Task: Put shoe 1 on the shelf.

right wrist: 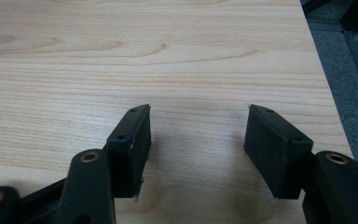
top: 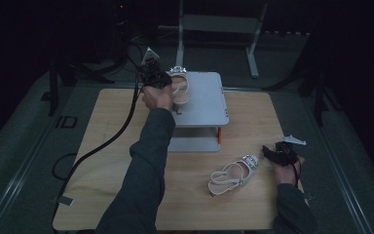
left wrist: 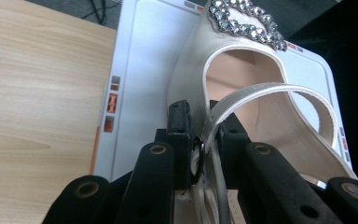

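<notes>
Left hand-held gripper [left wrist: 204,140] clamping sandal strap [left wrist: 261,93]

The high view looks down on the table [top: 126,146]. The left gripper view sits close over the shelf [left wrist: 140,56], the right gripper view low over bare tabletop.

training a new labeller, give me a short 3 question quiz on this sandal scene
1. True or false: the left hand-held gripper is shut on a strap of the sandal on the shelf.
2. Where does the other sandal lie: A on the wooden table, B on the grey shelf, C on the floor?
3. What is between the jaws of the right hand-held gripper?

Key: 1 true; 2 A; 3 nothing, they stand open over bare table.
</notes>
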The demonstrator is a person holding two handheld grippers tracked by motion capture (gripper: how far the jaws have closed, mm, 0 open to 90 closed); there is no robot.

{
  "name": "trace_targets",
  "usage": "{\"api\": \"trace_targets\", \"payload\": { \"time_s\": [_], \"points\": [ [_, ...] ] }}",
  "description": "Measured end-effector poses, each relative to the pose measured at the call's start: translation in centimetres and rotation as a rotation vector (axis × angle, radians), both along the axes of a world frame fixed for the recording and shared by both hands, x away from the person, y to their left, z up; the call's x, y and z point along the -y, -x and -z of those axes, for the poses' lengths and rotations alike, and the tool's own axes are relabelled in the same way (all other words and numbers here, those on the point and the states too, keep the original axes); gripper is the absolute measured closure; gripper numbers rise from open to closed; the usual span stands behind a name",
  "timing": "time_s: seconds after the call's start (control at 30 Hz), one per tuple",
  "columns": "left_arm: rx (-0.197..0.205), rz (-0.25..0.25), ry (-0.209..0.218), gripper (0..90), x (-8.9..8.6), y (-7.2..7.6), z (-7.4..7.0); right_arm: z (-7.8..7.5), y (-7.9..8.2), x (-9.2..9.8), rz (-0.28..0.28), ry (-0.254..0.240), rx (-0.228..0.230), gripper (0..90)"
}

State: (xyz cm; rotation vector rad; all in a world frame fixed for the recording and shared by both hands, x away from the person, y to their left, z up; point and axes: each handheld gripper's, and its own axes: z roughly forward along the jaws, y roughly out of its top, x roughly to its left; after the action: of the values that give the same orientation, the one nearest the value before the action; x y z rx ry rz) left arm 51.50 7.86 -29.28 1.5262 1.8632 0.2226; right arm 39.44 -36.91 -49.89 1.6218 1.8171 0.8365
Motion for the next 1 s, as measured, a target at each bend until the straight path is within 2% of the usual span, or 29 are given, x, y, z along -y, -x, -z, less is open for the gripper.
{"api": "trace_targets", "payload": {
  "time_s": [0.03,0.1,0.2,0.27,0.33,0.4,0.43,0.47,0.57,0.7,0.77,0.9,1.0],
  "points": [
    [0.002,0.019,-0.013,80.0,0.1,-0.1,-0.1,0.0,0.0,0.0,0.0,0.0,0.0,40.4],
    [0.003,0.026,-0.011,79.8,0.0,-0.1,0.0,0.0,0.0,0.0,0.0,-0.001,0.0,40.4],
    [0.007,0.053,-0.031,79.6,0.0,-0.2,-0.1,0.0,0.0,0.0,0.0,0.001,0.0,40.4],
    [0.016,0.067,-0.014,77.8,-0.1,-0.2,0.0,0.0,0.0,0.0,0.0,0.001,0.0,40.3],
    [0.042,0.083,0.008,68.6,-0.2,-0.1,0.0,0.0,0.0,0.0,0.0,0.002,0.0,40.3],
    [0.049,0.091,0.012,63.4,-0.3,0.0,0.0,0.0,0.0,0.0,0.0,0.002,0.0,40.3],
    [0.066,0.11,0.036,63.4,-0.4,0.0,0.1,0.0,0.0,0.0,-0.001,0.001,0.0,40.2],
    [0.069,0.113,0.052,57.7,-0.5,0.0,0.1,0.0,0.0,0.0,0.0,0.0,0.0,40.3],
    [0.096,0.115,0.097,54.7,-1.1,0.1,0.2,0.0,0.0,0.0,0.0,0.001,0.001,40.2],
    [0.126,0.133,0.12,53.0,-1.7,0.4,0.1,0.0,0.0,0.0,-0.001,0.002,0.001,40.0],
    [0.154,0.122,0.136,52.7,-2.1,0.7,-0.3,0.0,0.0,-0.1,-0.001,0.003,0.001,40.0],
    [0.193,0.124,0.133,50.4,-2.5,1.0,-0.9,0.0,0.0,0.0,-0.001,0.002,0.001,40.0],
    [0.233,0.123,0.108,50.3,-2.5,1.4,-1.2,0.0,0.0,0.0,-0.002,0.002,0.001,39.9]
  ]
}}
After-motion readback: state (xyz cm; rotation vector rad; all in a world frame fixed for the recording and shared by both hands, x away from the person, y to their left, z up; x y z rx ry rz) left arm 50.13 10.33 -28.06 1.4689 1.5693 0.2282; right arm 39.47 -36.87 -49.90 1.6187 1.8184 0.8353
